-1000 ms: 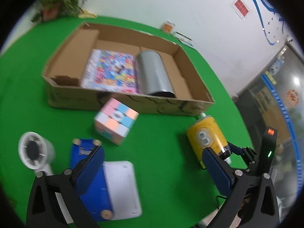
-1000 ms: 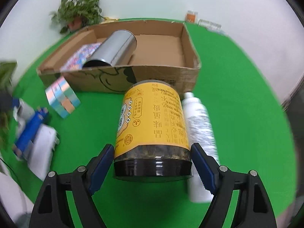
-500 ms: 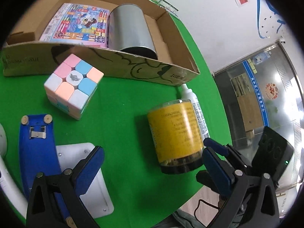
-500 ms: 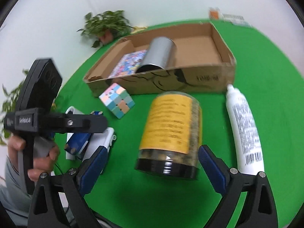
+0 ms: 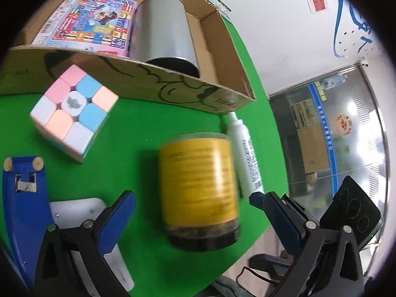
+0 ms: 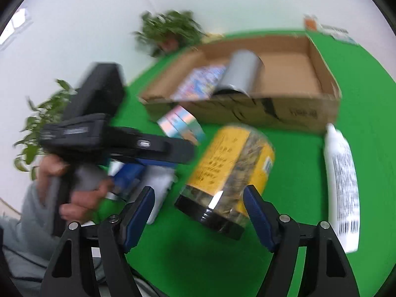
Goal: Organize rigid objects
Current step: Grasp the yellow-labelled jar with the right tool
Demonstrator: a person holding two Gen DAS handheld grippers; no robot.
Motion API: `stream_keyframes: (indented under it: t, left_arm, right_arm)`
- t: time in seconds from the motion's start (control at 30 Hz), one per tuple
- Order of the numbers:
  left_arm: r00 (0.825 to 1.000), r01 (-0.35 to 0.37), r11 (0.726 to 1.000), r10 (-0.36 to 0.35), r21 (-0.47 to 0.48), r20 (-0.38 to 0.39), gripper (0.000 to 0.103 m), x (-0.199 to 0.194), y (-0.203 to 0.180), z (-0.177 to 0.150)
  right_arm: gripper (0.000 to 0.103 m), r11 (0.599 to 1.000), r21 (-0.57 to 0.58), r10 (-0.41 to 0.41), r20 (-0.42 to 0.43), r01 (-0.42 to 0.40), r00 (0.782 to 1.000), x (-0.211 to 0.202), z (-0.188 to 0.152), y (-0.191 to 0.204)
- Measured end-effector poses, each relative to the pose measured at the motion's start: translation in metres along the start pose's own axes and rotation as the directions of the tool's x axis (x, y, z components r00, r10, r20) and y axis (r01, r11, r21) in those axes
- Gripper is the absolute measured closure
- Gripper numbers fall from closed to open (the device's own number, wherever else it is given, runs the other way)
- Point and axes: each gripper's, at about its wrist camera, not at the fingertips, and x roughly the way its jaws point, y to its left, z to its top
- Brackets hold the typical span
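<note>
A yellow-labelled jar (image 5: 198, 188) with a black lid lies on its side on the green table, blurred; it also shows in the right wrist view (image 6: 230, 173). My left gripper (image 5: 193, 220) is open, its fingers either side of the jar's lid end. My right gripper (image 6: 200, 215) is open and near the lid, not touching. A white bottle (image 5: 243, 156) lies right of the jar, also in the right wrist view (image 6: 342, 180). A pastel cube (image 5: 73, 110) sits left. The cardboard box (image 5: 173, 84) holds a grey cylinder (image 5: 164, 29) and a colourful flat box (image 5: 89, 22).
A blue stapler (image 5: 23, 205) and a white flat device (image 5: 81, 212) lie at the left front. The table edge (image 5: 259, 237) runs close on the right. Potted plants (image 6: 170, 29) stand behind the box. A hand holds the left gripper body (image 6: 99, 133).
The right gripper let go of the jar and drew back; the jar now lies tilted on the table. The left gripper swung in to straddle the jar.
</note>
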Motion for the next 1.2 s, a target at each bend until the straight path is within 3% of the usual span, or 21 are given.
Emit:
stream_keyframes:
  t: [0.1,0.2,0.23,0.27,0.3,0.37,0.57,0.83,1.2]
  left_arm:
    - [1.000,-0.019,1.000,0.019,0.006,-0.006,0.001,0.001,-0.001,0.006]
    - [0.999,-0.043,0.999,0.043,0.000,-0.030,0.003,0.010,0.003,0.011]
    - [0.998,-0.053,0.999,0.053,-0.004,-0.034,0.006,0.014,0.003,0.013]
    - [0.997,-0.067,0.998,0.067,-0.008,-0.043,0.018,0.018,0.005,0.014]
    - [0.995,-0.071,0.997,0.071,-0.005,-0.066,0.024,0.022,0.007,0.014]
    - [0.995,-0.062,0.998,0.061,-0.004,-0.074,0.024,0.022,0.009,0.015]
    - [0.996,-0.054,0.999,0.053,-0.003,-0.074,0.023,0.015,0.015,0.016]
    - [0.999,-0.045,0.999,0.045,-0.012,-0.022,0.026,-0.007,0.033,0.011]
    - [0.995,-0.080,0.996,0.082,0.037,-0.051,0.021,0.006,0.022,0.013]
  right_arm:
    - [0.030,0.997,0.078,-0.005,0.001,0.005,1.000,-0.002,0.004,-0.022]
    - [0.029,0.981,0.192,-0.009,-0.055,0.019,0.998,0.010,0.003,-0.048]
    - [0.029,0.975,0.220,-0.003,-0.076,0.019,0.997,0.017,0.002,-0.053]
    - [0.030,0.969,0.247,0.016,-0.096,0.009,0.995,0.024,0.001,-0.055]
    - [0.030,0.964,0.267,0.044,-0.101,-0.016,0.994,0.029,0.000,-0.056]
    - [0.030,0.951,0.300,0.106,-0.107,-0.070,0.989,0.038,-0.002,-0.056]
    - [0.029,0.938,0.327,0.167,-0.135,-0.115,0.977,0.062,0.005,-0.042]
    - [0.021,0.953,0.289,0.144,-0.173,-0.090,0.974,0.080,0.013,-0.026]
    - [0.014,0.960,0.275,0.111,-0.211,-0.050,0.971,0.105,0.018,-0.016]
